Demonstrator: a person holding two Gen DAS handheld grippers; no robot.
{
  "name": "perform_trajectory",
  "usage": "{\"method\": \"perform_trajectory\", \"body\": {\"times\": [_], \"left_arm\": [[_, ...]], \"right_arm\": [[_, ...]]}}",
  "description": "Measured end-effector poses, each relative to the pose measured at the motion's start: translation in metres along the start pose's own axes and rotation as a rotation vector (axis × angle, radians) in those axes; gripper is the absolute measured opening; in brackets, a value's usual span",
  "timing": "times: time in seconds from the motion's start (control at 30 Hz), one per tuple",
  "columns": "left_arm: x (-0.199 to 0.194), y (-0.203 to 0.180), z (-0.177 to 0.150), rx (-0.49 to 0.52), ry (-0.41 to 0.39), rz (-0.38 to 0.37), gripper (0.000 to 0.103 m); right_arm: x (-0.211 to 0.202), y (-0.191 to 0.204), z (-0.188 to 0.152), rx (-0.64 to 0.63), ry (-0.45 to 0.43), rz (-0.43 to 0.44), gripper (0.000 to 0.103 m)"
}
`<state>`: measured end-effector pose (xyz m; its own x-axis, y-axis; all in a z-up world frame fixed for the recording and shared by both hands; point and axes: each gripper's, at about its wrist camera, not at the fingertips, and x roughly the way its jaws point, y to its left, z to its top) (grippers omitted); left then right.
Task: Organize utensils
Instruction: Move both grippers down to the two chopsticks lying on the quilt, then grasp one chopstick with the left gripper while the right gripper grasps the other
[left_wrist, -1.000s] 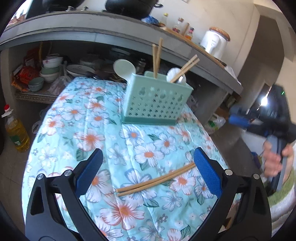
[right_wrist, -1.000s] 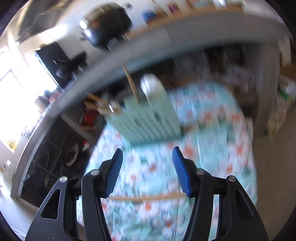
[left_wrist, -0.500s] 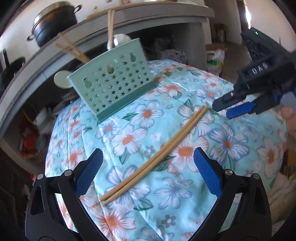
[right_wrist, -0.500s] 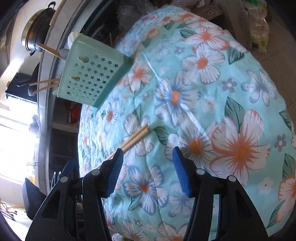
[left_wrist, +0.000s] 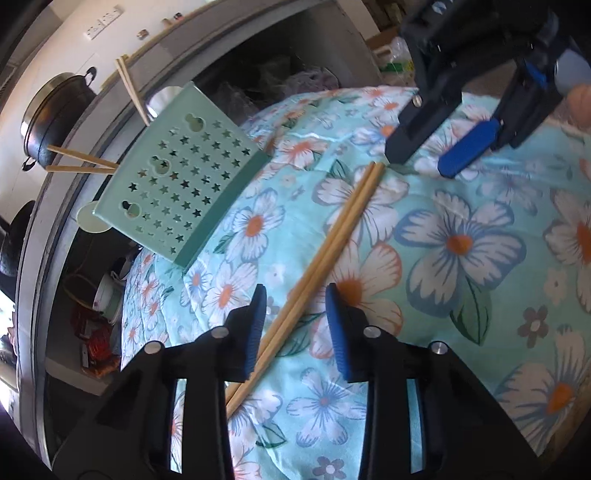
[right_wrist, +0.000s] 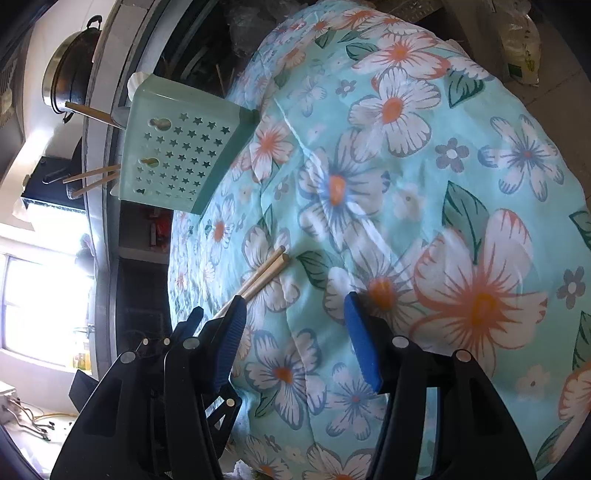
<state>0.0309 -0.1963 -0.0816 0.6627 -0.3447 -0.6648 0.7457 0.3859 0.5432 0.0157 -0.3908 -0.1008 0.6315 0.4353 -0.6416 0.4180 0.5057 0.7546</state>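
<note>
Chopstick pair (left_wrist: 332, 236) lying loose on floral worktop (left_wrist: 461, 295), 4 o'clock of green utensil caddy (left_wrist: 177, 184) already holding several chopsticks. Left gripper (left_wrist: 295, 317) fingers closing around pair — not yet pinching. Right gripper (right_wrist: 293, 332) fingers half open, empty.

Home kitchen: wok (left_wrist: 55, 110) on concrete counter (left_wrist: 48, 236)

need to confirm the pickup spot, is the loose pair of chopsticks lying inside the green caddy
No, the loose chopsticks lie flat on the floral cloth, apart from the green caddy.
</note>
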Motion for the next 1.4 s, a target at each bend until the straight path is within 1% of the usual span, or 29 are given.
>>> {"method": "perform_trajectory", "body": {"times": [0.03, 0.1, 0.37, 0.43, 0.57, 0.67, 0.73, 0.77, 0.8, 0.83, 0.93, 1.0, 1.1, 1.23, 1.3, 1.4], "left_arm": [[0.002, -0.001, 0.0, 0.012, 0.002, 0.002, 0.022], [0.004, -0.004, 0.0, 0.031, 0.004, 0.002, 0.012], [-0.009, -0.009, -0.002, 0.071, 0.005, -0.023, 0.009], [-0.017, -0.008, -0.004, 0.069, 0.011, -0.054, 0.008], [-0.028, -0.002, -0.012, 0.044, 0.044, -0.125, 0.008], [-0.035, 0.007, -0.016, 0.004, 0.048, -0.189, 0.009], [-0.037, 0.013, -0.016, -0.03, 0.051, -0.224, 0.016], [-0.038, 0.017, -0.015, -0.053, 0.04, -0.241, 0.023], [-0.04, 0.02, -0.014, -0.07, 0.028, -0.254, 0.027], [-0.041, 0.023, -0.012, -0.084, 0.017, -0.268, 0.028], [-0.04, 0.027, 0.0, -0.137, -0.013, -0.324, 0.028], [-0.036, 0.025, 0.009, -0.157, -0.023, -0.346, 0.028], [-0.026, 0.016, 0.022, -0.14, -0.041, -0.337, 0.028], [-0.01, 0.009, 0.034, -0.135, -0.034, -0.351, 0.027], [-0.001, 0.005, 0.039, -0.126, -0.016, -0.349, 0.022], [0.007, 0.003, 0.041, -0.127, 0.0, -0.362, 0.017]], "right_arm": [[0.0, 0.0, 0.0, 0.002, 0.0, 0.002, 0.055], [0.0, 0.0, 0.0, 0.003, 0.001, 0.005, 0.055], [0.0, -0.001, 0.0, 0.008, 0.0, 0.005, 0.055], [0.0, -0.001, 0.0, 0.007, -0.001, 0.002, 0.055], [0.0, 0.001, -0.001, 0.005, -0.004, -0.006, 0.055], [0.001, 0.002, -0.001, 0.006, -0.004, -0.008, 0.055], [0.001, 0.001, -0.001, 0.01, -0.004, -0.006, 0.055], [0.001, 0.001, -0.001, 0.012, -0.004, -0.005, 0.055], [0.001, 0.001, 0.0, 0.015, -0.003, -0.004, 0.055], [0.001, 0.001, 0.0, 0.018, -0.003, -0.001, 0.055], [0.0, -0.002, 0.0, 0.03, -0.002, 0.01, 0.055], [0.0, -0.004, 0.0, 0.041, -0.001, 0.02, 0.055], [-0.001, -0.008, 0.001, 0.056, 0.003, 0.035, 0.055], [-0.002, -0.011, 0.002, 0.069, 0.007, 0.049, 0.055], [-0.002, -0.013, 0.002, 0.073, 0.008, 0.054, 0.055], [-0.003, -0.014, 0.001, 0.079, 0.008, 0.062, 0.055]]}}
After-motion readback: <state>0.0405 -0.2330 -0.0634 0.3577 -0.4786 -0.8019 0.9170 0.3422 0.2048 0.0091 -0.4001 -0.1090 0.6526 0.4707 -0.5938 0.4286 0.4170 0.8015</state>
